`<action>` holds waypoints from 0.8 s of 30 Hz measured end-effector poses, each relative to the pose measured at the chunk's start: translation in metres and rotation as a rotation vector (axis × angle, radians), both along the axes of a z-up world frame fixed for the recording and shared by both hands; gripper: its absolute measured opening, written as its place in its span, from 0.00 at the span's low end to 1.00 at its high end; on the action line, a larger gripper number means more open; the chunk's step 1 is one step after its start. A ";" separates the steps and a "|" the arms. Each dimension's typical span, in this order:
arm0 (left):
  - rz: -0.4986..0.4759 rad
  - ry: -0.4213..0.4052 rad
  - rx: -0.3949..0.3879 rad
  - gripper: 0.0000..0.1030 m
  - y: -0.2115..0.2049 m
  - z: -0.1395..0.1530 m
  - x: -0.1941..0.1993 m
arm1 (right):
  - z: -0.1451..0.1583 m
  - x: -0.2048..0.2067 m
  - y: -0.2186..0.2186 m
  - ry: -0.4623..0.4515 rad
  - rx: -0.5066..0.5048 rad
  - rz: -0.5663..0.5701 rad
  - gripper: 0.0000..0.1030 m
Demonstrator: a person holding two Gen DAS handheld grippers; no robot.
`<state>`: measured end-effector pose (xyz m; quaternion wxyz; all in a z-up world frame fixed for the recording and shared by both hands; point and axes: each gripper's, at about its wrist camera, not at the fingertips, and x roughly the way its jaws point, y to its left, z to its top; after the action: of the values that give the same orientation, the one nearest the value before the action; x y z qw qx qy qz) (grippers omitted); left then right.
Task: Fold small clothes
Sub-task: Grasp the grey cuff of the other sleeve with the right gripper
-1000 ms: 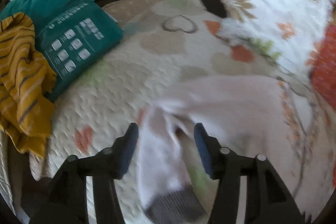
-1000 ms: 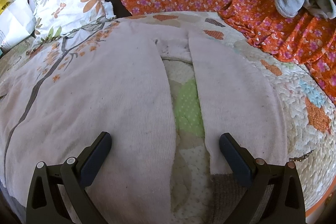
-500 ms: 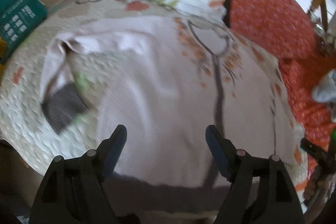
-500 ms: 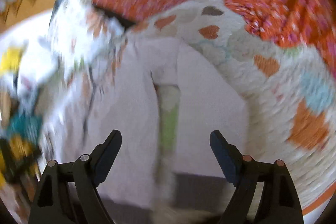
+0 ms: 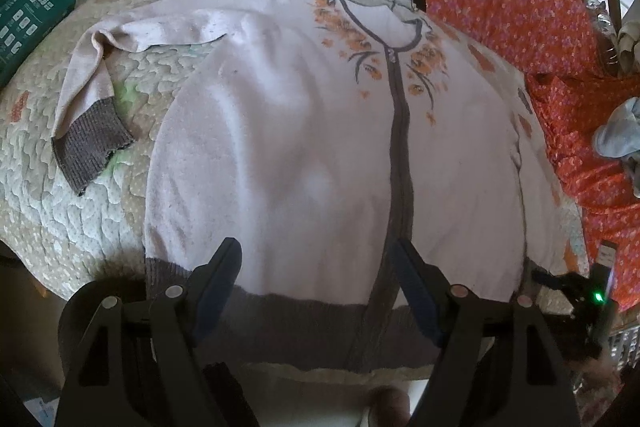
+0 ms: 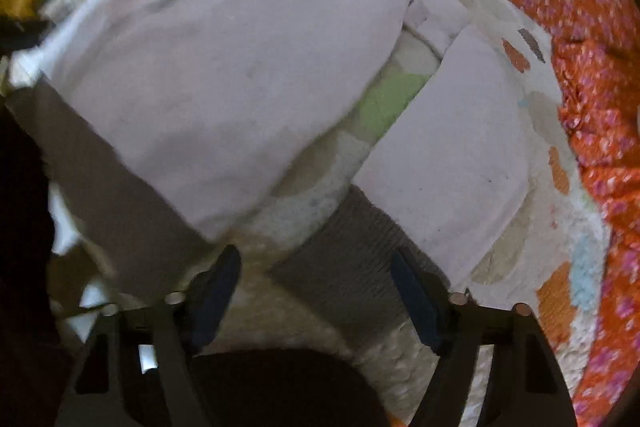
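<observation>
In the left wrist view, the pale pink cardigan (image 5: 280, 131) is seen spread front-up on the quilt (image 5: 48, 163), one sleeve bent toward nine o'clock. The left gripper (image 5: 316, 267) is held spread above the grey hem, gripping nothing.

In the right wrist view, the right gripper (image 6: 316, 267) is closing over the grey cuff (image 6: 344, 259) of the other sleeve, not yet pinched.

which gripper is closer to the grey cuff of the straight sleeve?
Right. The right gripper hangs directly over that grey cuff, jaws closing, nothing gripped. The left gripper sits over the cardigan's grey hem band, at the body.
</observation>
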<state>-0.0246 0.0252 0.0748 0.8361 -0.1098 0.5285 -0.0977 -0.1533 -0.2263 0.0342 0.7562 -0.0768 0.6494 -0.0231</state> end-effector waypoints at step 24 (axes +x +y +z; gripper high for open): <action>0.048 -0.019 -0.087 0.74 0.028 0.013 0.006 | 0.110 -0.035 -0.250 -0.454 0.282 -1.020 0.06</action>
<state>-0.0184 0.0532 0.0880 0.8376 -0.1577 0.5131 -0.1016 -0.1880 -0.4762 0.1444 0.7727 0.3547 0.4225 -0.3141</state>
